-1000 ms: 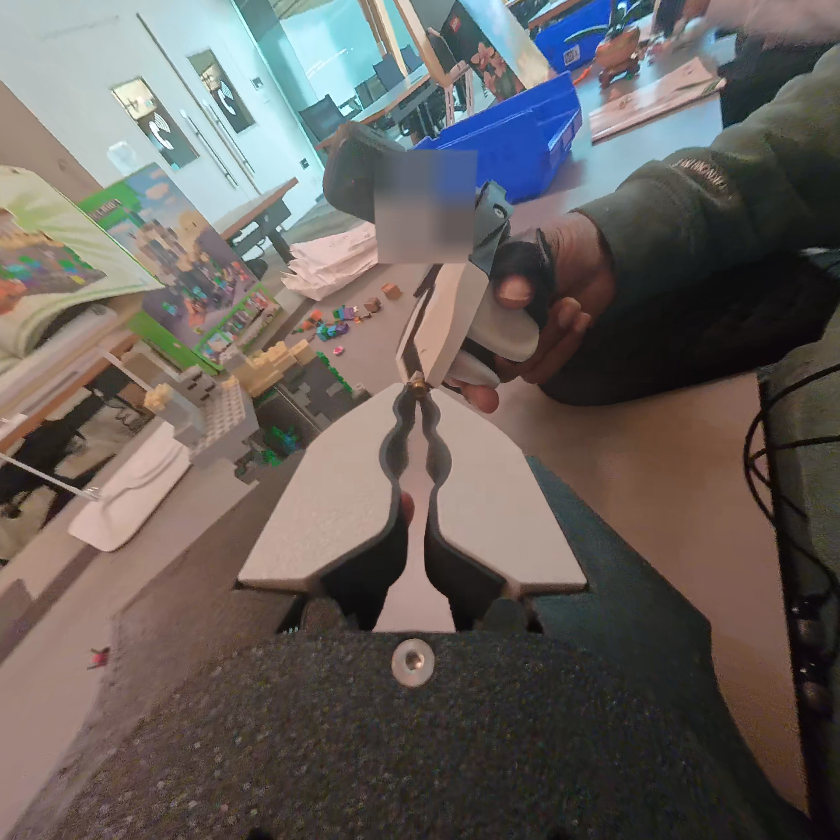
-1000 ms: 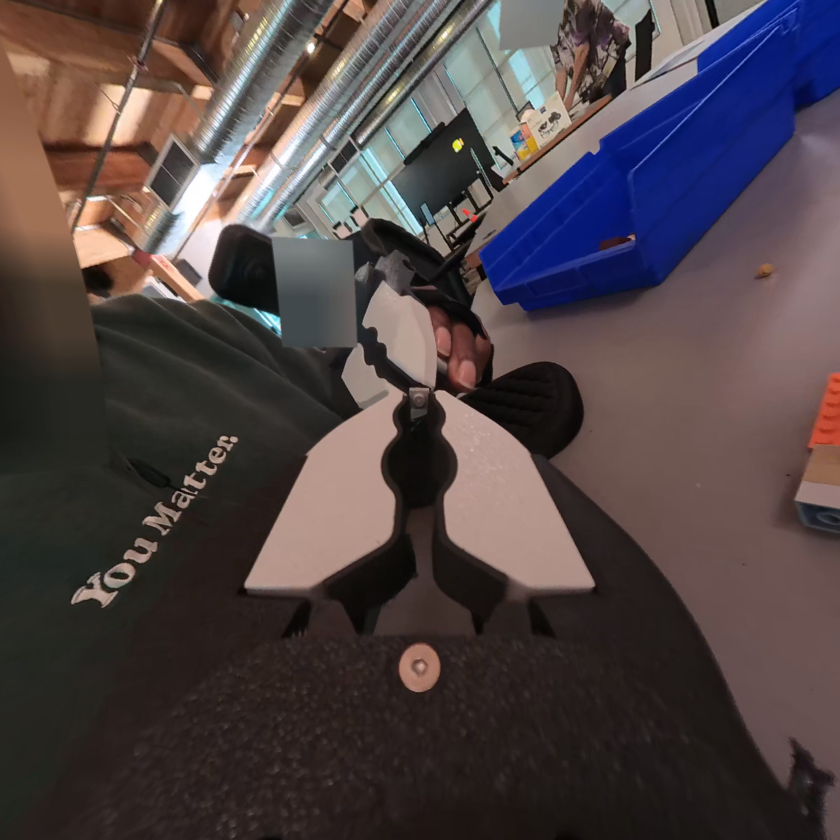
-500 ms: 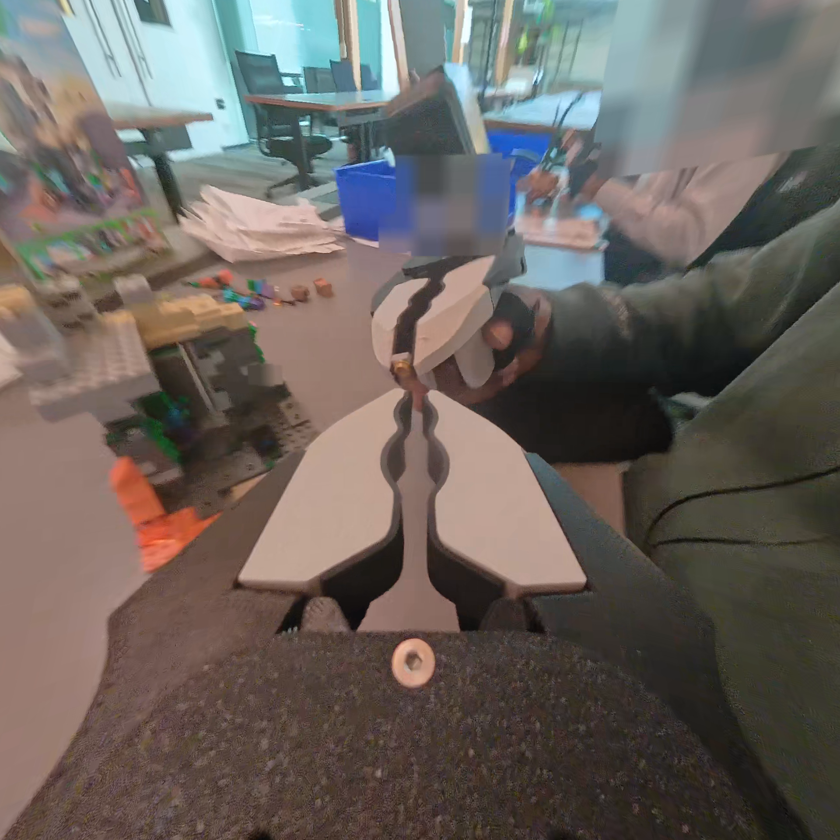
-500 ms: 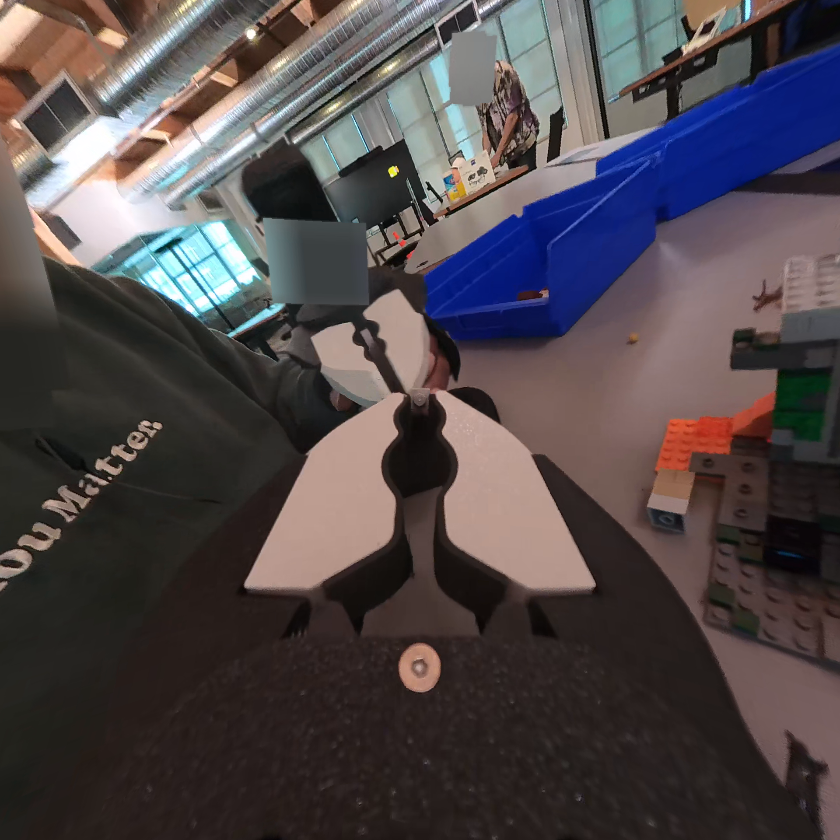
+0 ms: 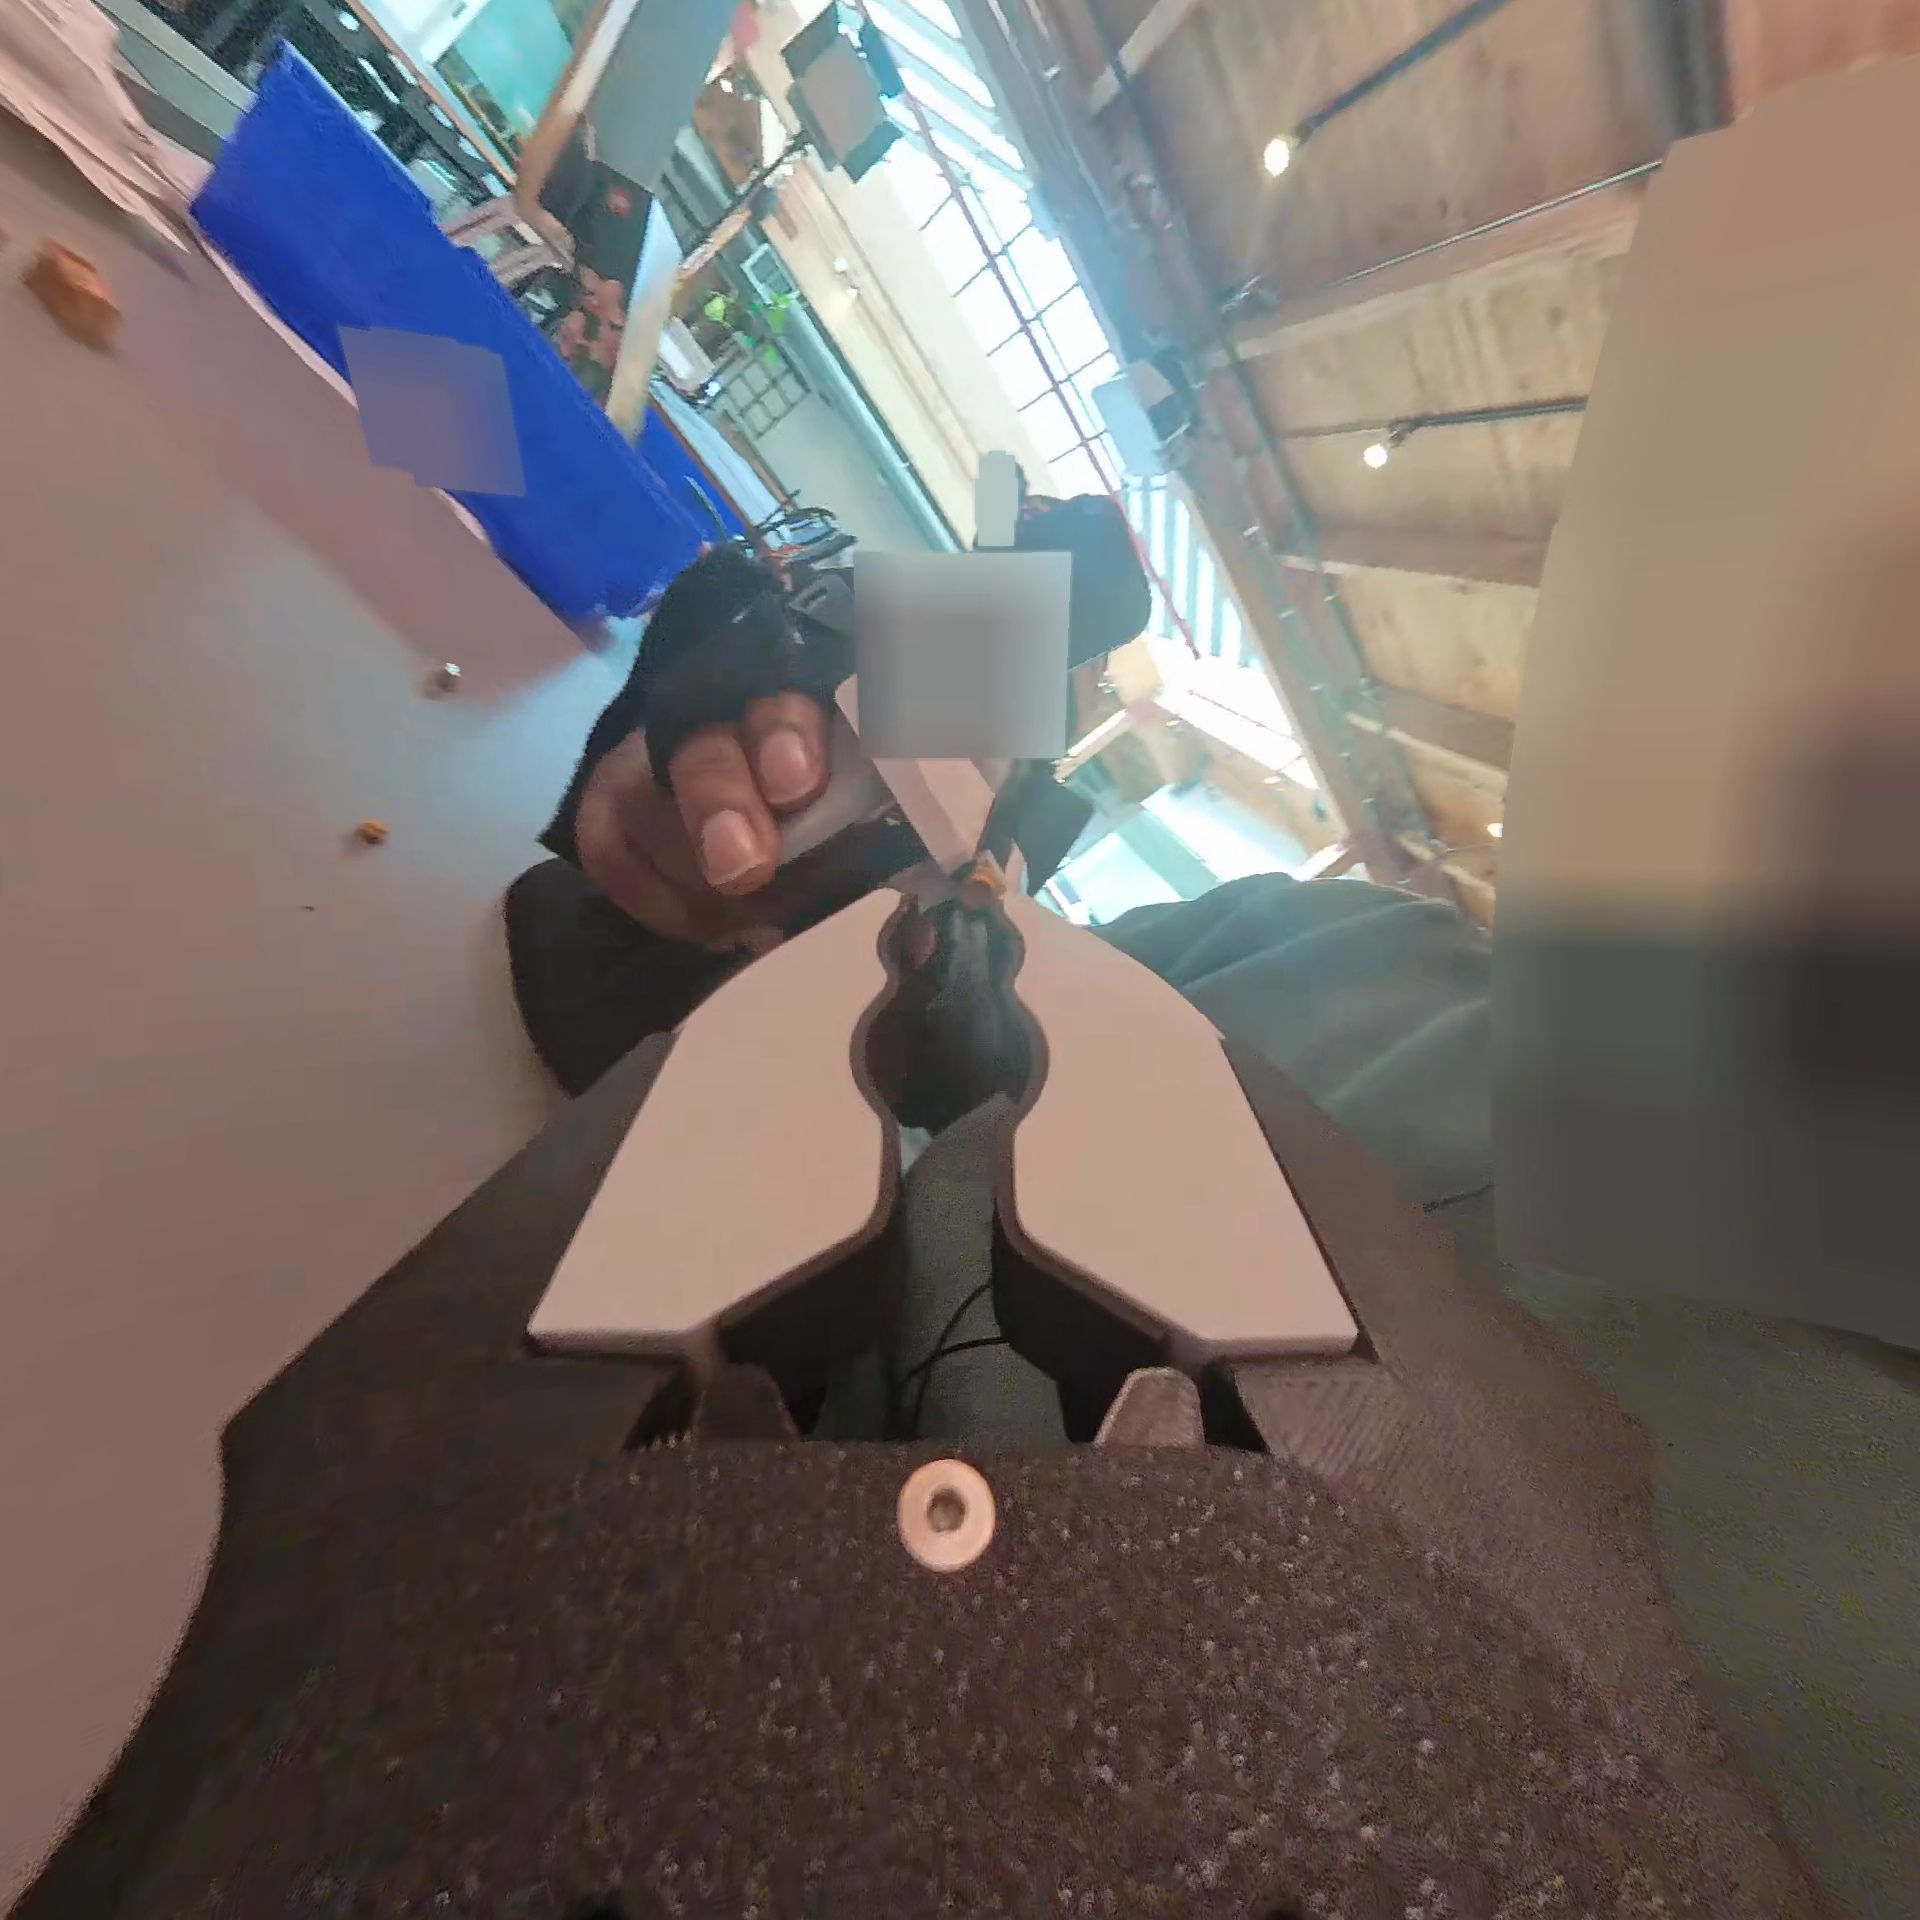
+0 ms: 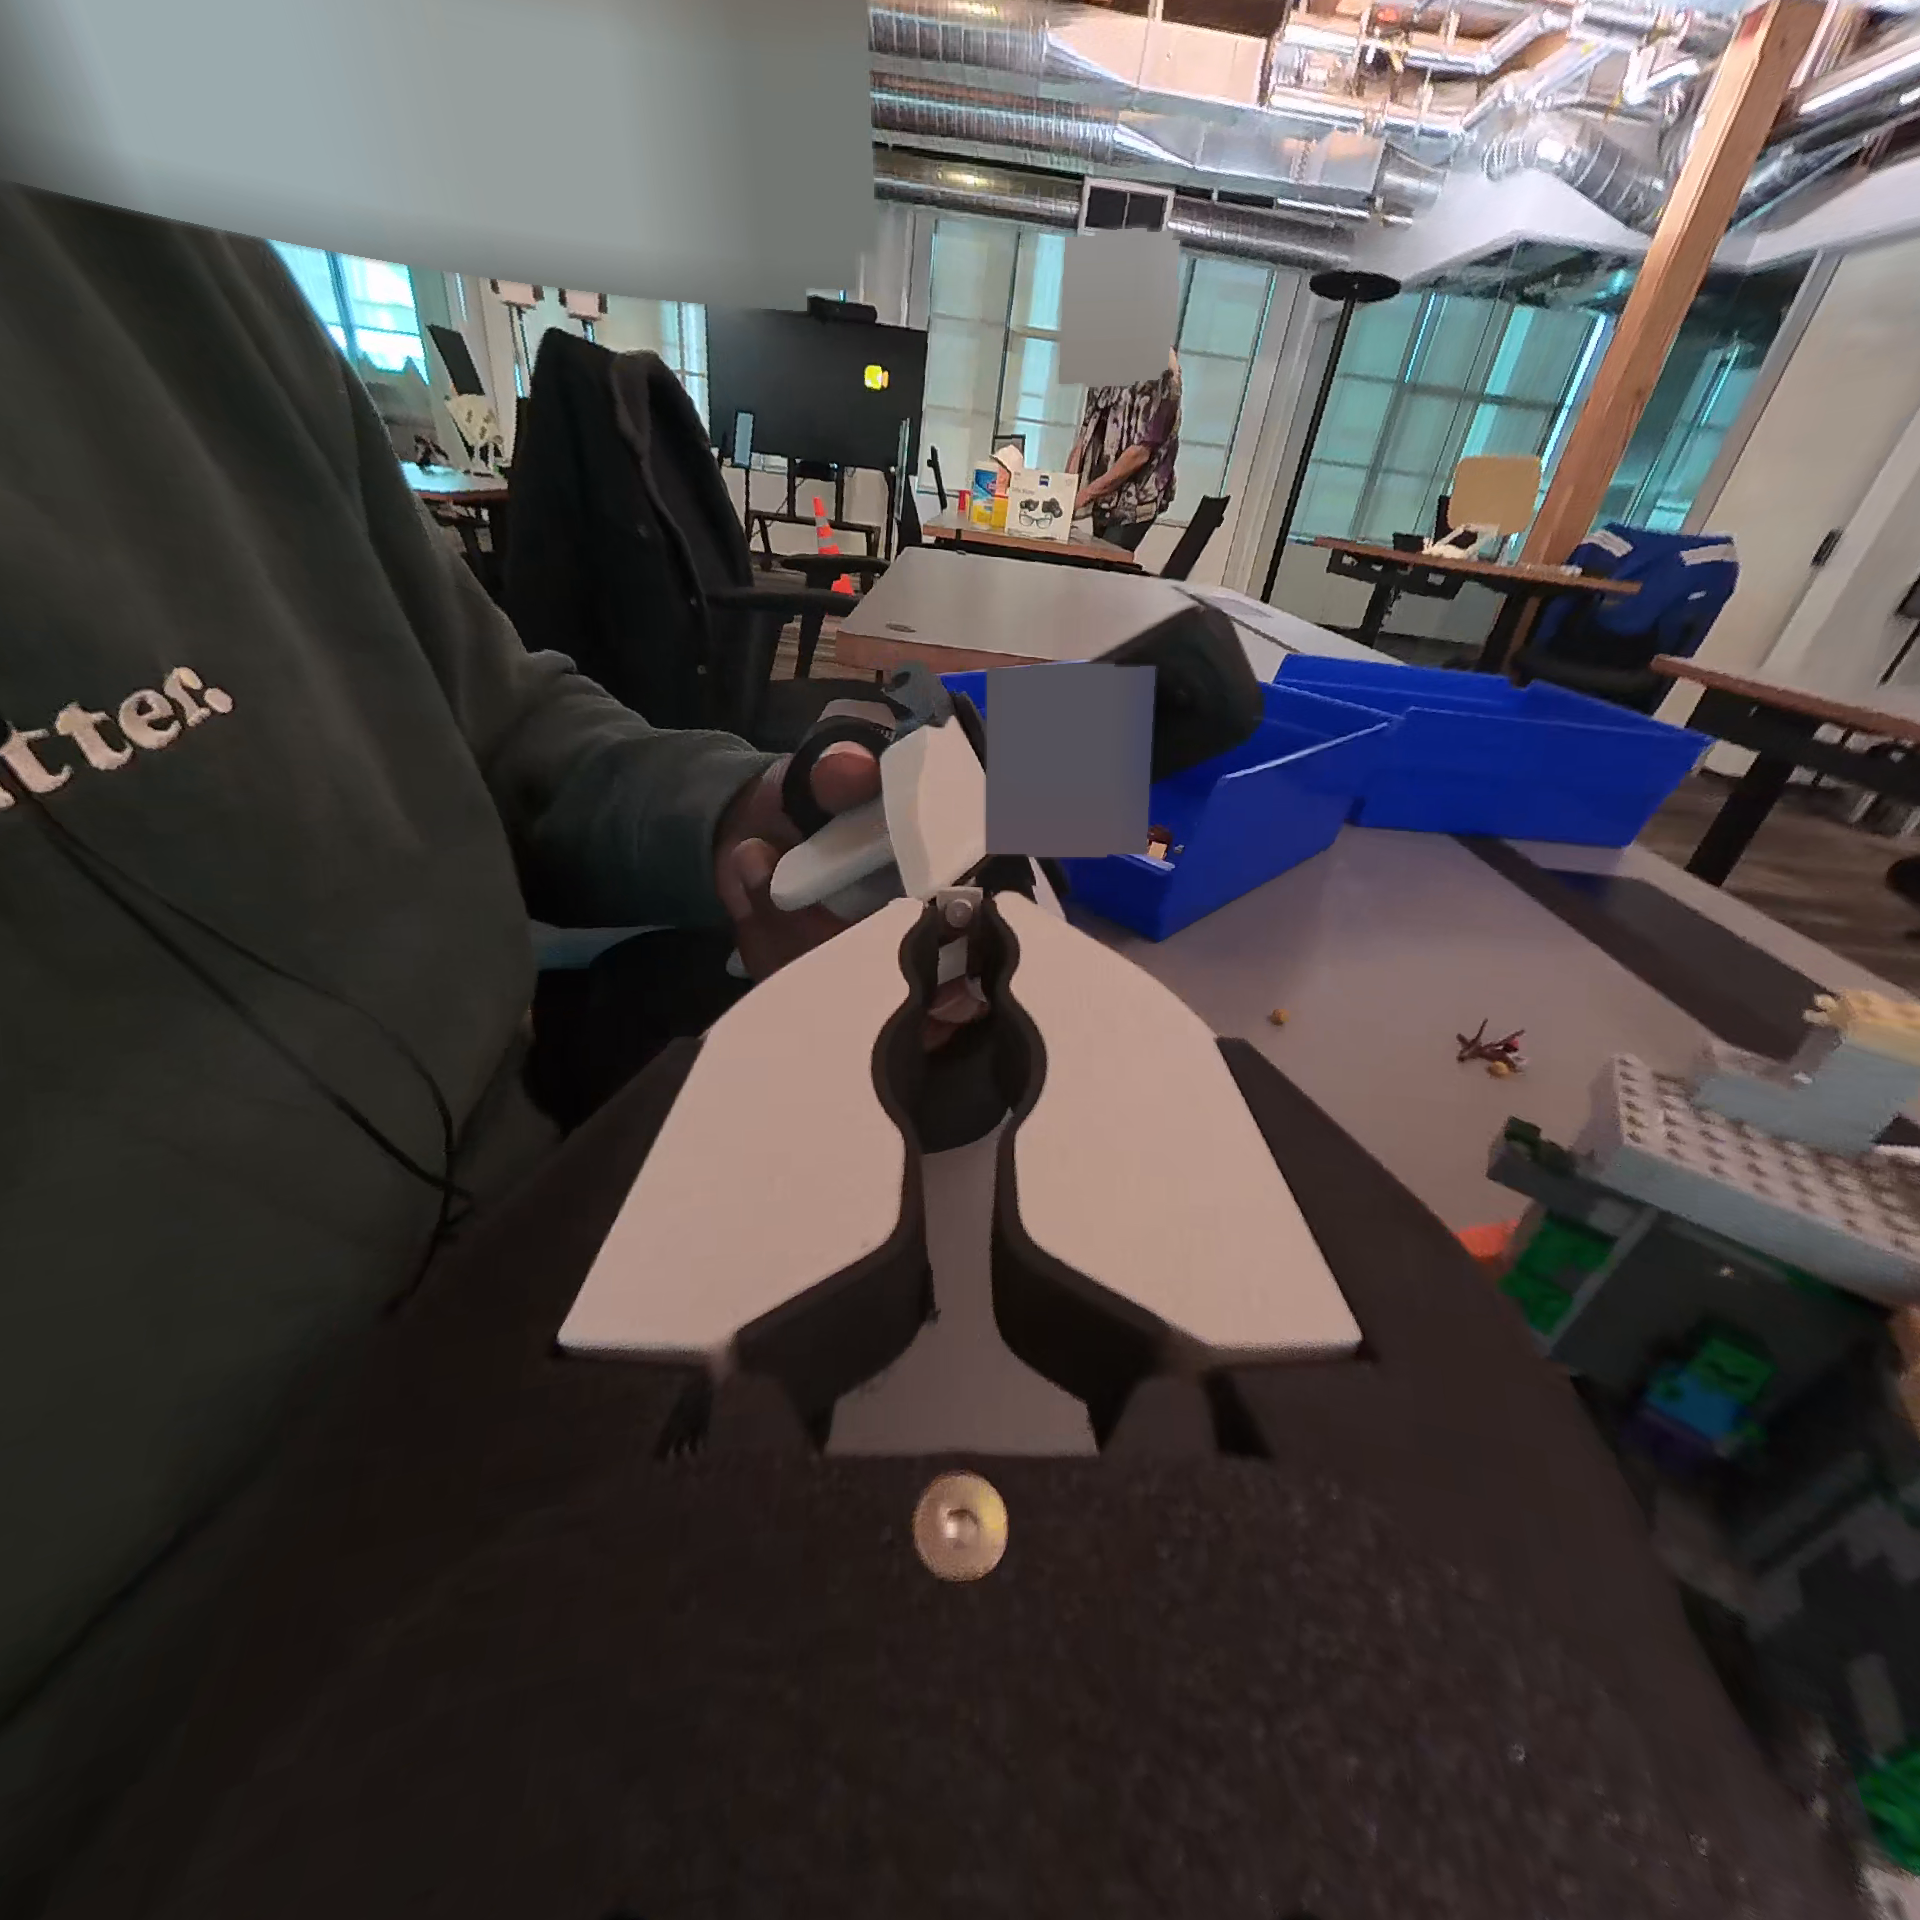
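Grippers meet tip to tip above the grey table (image 6: pixel 1351 935). My left gripper (image 5: pixel 951 904) pinches a tiny grey piece with an orange bit (image 5: pixel 961 888) at its tips, jaws clenched on it. My right gripper (image 6: pixel 961 920) clamps a small grey bracket-shaped piece with a round stud (image 6: pixel 954 925), jaws nearly together. Whether the two small pieces are touching I cannot tell.

Fingers are flat matt white plates with wavy black inner edges; gripper bodies are rough, speckled black.

Table surface: smooth, matt grey, a few brick crumbs scattered. Blue plastic bins (image 6: pixel 1455 748) sit behind the grippers. A studded brick build (image 6: pixel 1745 1174), grey, green and tan, stands at the right edge.

Room: open office, tall windows, exposed silver ducts (image 6: pixel 1299 145), wooden post (image 6: pixel 1652 312), desks, dark screen (image 6: pixel 816 390).
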{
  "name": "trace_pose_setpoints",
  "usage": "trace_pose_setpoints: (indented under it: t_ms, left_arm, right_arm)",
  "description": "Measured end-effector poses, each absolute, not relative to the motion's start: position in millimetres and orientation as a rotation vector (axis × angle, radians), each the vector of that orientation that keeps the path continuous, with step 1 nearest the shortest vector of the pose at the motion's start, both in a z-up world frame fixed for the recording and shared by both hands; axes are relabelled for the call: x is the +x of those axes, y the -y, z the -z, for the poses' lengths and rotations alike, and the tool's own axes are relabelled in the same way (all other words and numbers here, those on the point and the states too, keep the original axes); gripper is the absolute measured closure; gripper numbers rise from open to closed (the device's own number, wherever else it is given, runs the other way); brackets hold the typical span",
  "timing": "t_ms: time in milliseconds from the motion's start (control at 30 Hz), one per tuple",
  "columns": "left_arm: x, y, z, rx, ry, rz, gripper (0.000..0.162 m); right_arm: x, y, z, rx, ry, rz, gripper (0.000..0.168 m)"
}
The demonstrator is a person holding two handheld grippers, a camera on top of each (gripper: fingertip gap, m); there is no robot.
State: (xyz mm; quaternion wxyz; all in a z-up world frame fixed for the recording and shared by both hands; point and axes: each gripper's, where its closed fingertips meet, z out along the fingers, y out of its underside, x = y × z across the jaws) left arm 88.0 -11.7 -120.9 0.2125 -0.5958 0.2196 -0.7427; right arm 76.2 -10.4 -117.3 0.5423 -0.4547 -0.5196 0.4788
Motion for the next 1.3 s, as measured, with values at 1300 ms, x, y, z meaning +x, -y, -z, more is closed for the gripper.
trace_pose_setpoints:
  t_ms: [1300]
  left_arm:
    - [82, 7, 133, -1.638, -0.679, 1.792, 0.157]
  right_arm:
    - [70, 4, 133, -1.064, 1.354, -0.713, 0.161]
